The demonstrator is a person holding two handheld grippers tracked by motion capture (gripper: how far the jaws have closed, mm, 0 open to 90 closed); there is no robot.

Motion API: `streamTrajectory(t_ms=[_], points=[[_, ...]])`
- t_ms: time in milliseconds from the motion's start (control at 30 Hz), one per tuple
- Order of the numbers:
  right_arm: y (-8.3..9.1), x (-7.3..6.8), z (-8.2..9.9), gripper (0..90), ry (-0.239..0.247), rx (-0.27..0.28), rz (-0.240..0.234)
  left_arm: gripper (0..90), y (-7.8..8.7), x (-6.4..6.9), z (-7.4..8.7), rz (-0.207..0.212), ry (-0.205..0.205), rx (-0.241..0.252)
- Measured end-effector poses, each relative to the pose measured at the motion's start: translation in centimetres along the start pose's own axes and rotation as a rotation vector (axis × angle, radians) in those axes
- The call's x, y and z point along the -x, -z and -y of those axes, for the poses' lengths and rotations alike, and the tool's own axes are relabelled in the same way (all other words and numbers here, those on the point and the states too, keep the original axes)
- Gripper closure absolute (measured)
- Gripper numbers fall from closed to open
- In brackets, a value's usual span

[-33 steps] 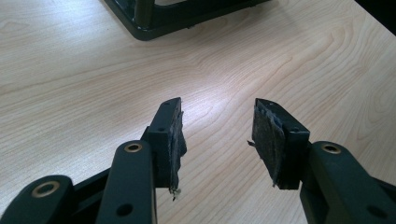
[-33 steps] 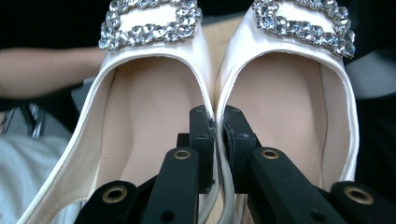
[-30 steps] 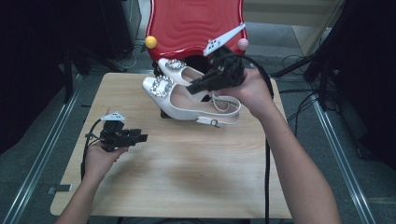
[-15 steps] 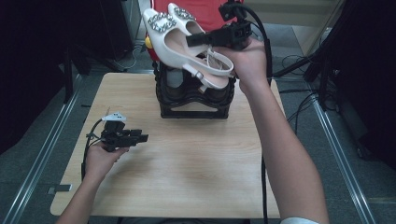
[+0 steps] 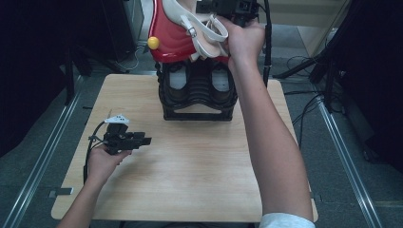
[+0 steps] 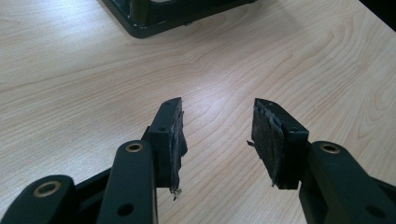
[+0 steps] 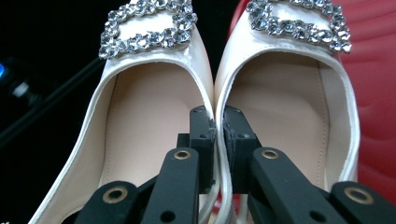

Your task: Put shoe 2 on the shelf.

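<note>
A pair of white shoes point(image 7: 154, 121) with rhinestone buckles point(image 7: 147, 28) is held side by side in the air. My right gripper point(image 7: 218, 140) is shut on their two inner side walls, pinched together. In the high view the shoes point(image 5: 204, 28) hang at the top edge, above the black shoe rack point(image 5: 197, 90), with the right gripper point(image 5: 228, 7) behind them. My left gripper point(image 5: 142, 140) rests low over the left of the wooden table point(image 5: 190, 166). Its jaws stand open over bare wood, nothing between the pads point(image 6: 268, 135).
The black rack stands at the table's far middle, its base corner point(image 6: 154, 18) ahead of the left gripper. A red moulded object point(image 5: 171, 33) with a yellow knob point(image 5: 153, 42) stands behind the rack. Metal rails run along both table sides.
The right hand has lifted the pair of shoes off the top of the rack, up and away toward the top of the high view. The left hand has stayed put.
</note>
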State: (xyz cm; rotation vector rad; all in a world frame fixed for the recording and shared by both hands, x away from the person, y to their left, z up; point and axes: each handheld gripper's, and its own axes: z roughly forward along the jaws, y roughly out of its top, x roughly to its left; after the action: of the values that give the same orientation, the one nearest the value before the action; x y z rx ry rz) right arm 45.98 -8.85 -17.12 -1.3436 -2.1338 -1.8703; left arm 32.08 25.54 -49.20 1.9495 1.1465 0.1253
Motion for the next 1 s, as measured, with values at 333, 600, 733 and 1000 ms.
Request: streamTrajectory(t_ms=[333, 600, 733, 1000], points=[[-0.9, 1.0, -1.5, 85.1, -0.079, 0.090, 0.128, 53.8, 0.3, -0.5, 0.1, 0.001, 0.013, 0.010], [-1.6, 1.8, -2.1, 85.1, -0.160, 0.168, 0.212, 54.1, 0.1, -0.3, 0.1, 0.018, 0.016, 0.007], [-2.0, 2.3, -2.2, 85.1, -0.200, 0.186, 0.239, 54.2, 0.2, -0.4, 0.1, 0.015, 0.016, 0.019], [-2.4, 2.8, -2.6, 85.1, -0.257, 0.244, 0.296, 54.3, 0.3, -0.4, 0.0, 0.027, 0.020, 0.027]])
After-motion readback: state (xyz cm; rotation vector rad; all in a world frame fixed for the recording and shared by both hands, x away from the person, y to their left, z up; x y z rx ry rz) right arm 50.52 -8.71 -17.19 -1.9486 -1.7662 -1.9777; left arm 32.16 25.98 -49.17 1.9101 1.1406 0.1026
